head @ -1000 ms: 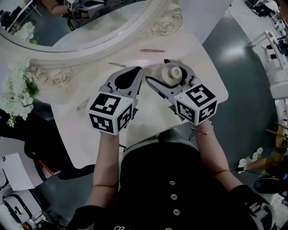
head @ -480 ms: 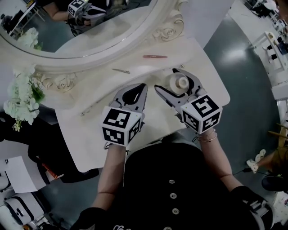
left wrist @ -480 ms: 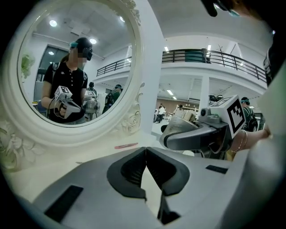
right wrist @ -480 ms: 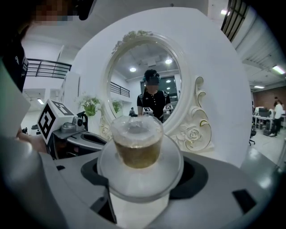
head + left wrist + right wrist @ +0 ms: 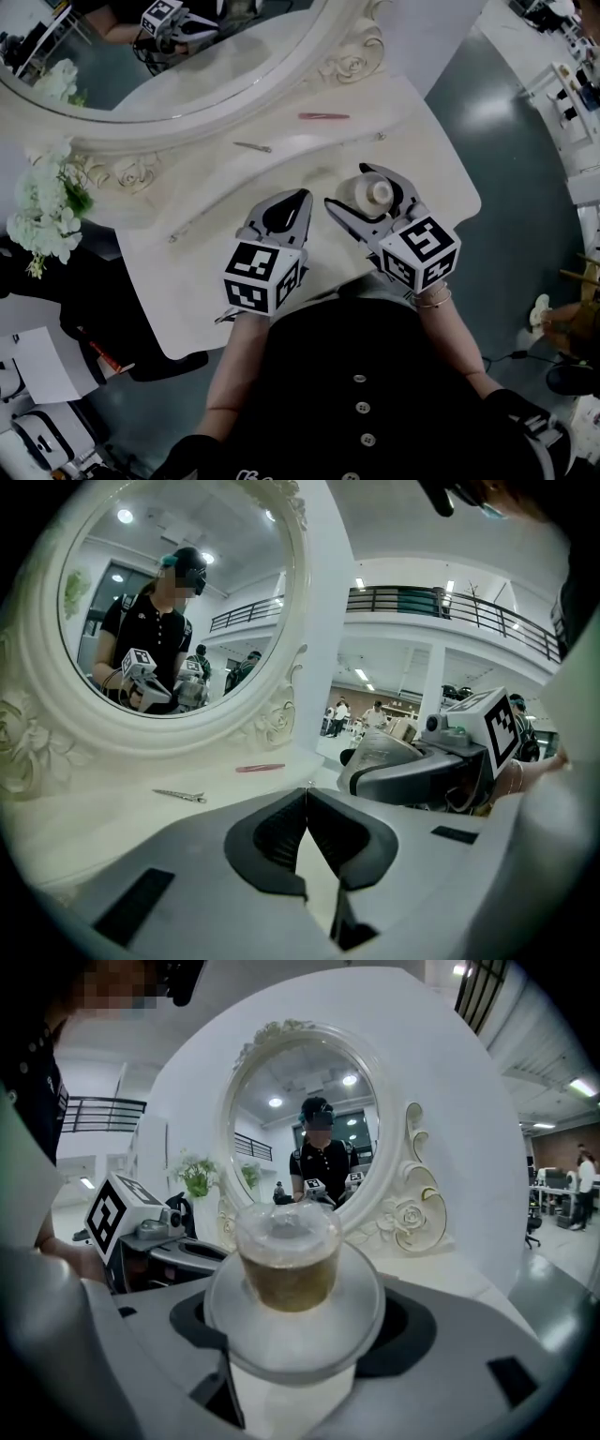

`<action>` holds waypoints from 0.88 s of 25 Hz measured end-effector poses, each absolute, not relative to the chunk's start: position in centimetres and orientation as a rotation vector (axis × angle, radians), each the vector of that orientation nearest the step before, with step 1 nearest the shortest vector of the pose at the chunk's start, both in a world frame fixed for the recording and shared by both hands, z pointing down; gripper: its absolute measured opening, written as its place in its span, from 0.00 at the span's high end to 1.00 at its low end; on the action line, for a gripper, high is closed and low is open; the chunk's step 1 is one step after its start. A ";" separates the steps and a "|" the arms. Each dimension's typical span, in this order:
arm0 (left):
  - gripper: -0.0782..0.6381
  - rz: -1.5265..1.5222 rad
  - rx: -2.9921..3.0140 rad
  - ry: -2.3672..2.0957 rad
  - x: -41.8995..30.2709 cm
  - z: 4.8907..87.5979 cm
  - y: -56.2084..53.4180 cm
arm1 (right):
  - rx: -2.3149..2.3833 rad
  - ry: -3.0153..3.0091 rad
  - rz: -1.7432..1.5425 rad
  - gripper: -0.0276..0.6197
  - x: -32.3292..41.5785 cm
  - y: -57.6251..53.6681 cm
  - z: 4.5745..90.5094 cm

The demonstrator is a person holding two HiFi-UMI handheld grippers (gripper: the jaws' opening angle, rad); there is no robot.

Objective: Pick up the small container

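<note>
Head view: right gripper jaws clamp the small container; left gripper jaws closed, empty; mirror beyond.

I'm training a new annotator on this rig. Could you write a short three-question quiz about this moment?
1. True or false: the flowers stand at the person's left.
2. The container sits between the jaws of: A, the right gripper; B, the left gripper; C, neither.
3. Fill in: the left gripper's jaws are ____.
Key: 1 true; 2 A; 3 shut.
</note>
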State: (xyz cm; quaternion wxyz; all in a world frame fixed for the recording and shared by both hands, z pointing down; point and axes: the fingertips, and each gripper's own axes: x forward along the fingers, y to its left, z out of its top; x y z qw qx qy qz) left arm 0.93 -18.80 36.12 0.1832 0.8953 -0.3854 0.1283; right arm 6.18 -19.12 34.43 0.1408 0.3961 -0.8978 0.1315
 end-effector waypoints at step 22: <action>0.87 0.475 2.501 -1.000 1.5 39.3 -16.0 | 1.140 -2.520 0.443 0.43 6.5 -17.0 37.7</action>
